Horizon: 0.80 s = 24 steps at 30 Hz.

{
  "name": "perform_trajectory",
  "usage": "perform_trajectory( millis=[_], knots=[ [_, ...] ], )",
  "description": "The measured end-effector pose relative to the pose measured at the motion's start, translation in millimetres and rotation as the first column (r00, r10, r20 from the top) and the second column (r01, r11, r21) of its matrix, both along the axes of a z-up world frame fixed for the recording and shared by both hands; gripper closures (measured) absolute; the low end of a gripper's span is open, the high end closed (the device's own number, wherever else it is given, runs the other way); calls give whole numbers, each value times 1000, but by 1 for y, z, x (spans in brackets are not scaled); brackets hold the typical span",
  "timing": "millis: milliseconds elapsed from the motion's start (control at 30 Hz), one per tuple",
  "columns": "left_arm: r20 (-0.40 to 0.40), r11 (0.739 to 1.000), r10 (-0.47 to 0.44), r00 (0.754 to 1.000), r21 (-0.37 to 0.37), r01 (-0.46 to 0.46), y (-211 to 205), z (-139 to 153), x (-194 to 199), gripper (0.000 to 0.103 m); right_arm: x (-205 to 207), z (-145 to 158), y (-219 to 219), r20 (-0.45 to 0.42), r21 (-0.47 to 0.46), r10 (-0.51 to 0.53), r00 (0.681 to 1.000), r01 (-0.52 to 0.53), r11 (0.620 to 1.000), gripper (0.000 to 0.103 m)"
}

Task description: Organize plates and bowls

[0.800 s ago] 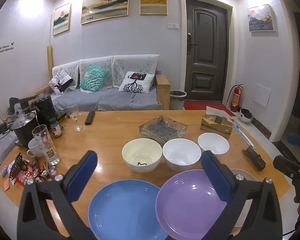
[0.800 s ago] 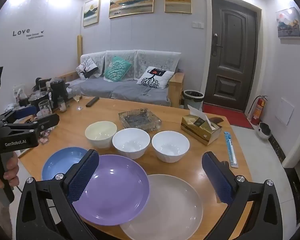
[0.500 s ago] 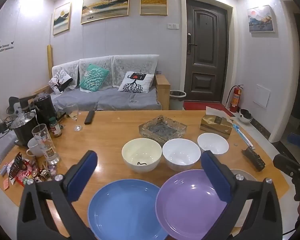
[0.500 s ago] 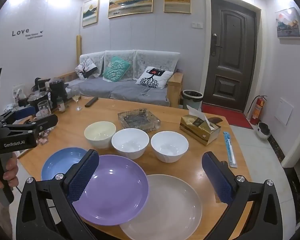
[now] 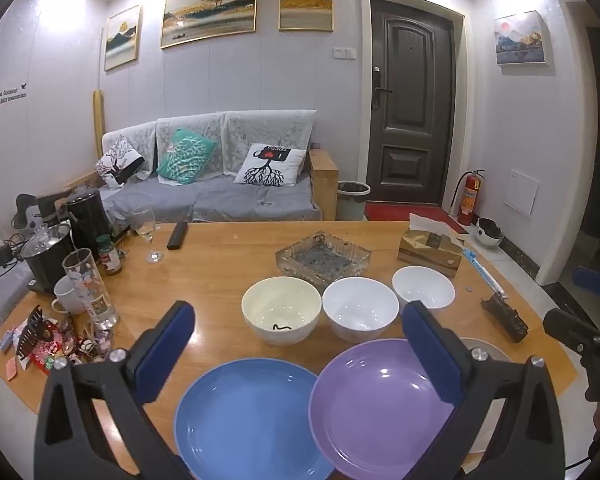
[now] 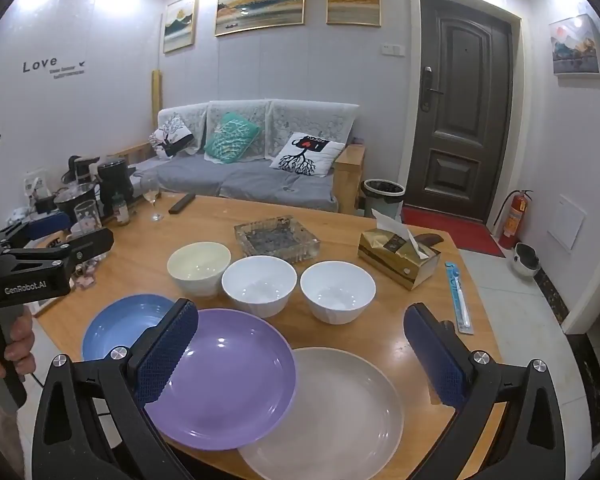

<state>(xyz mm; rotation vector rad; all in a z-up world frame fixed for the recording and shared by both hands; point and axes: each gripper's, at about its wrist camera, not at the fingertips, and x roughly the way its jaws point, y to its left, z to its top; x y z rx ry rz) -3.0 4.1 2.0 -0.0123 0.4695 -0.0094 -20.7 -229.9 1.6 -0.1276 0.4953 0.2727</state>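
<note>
While both grippers hang over the near edge of the wooden table, neither touches any dish. Seen from its own camera, the left gripper fills the bottom of the frame with its jaws spread wide and nothing between them; the blue plate lies low in the centre between the two blue pads, and the purple plate sits to its right, partly behind the right-hand finger, its rim lapping over the blue plate's edge. Above the plates, across the middle of the frame, stands a row of three bowls: the cream bowl with a small dark curl inside it, the middle white bowl just beside it, and the right white bowl further right. In the right wrist view, the right gripper also stands wide open and empty at the bottom of the frame, over the purple plate and the grey plate, the purple rim overlapping the grey one. A glass ashtray sits above the bowls in that frame, a gold tissue box to the right of centre, and a blue toothbrush lies near the table's right edge. Cups, a kettle and clutter crowd the left of the frame.
</note>
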Motion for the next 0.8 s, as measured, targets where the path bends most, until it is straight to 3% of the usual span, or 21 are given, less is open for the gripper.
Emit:
perform_trajectory(
  millis=[800],
  knots=[
    [-3, 1000, -5, 1000, 3, 5, -4, -1, 1, 0, 1, 1, -3, -1, 1, -1, 1000, 1, 1000, 1]
  ],
)
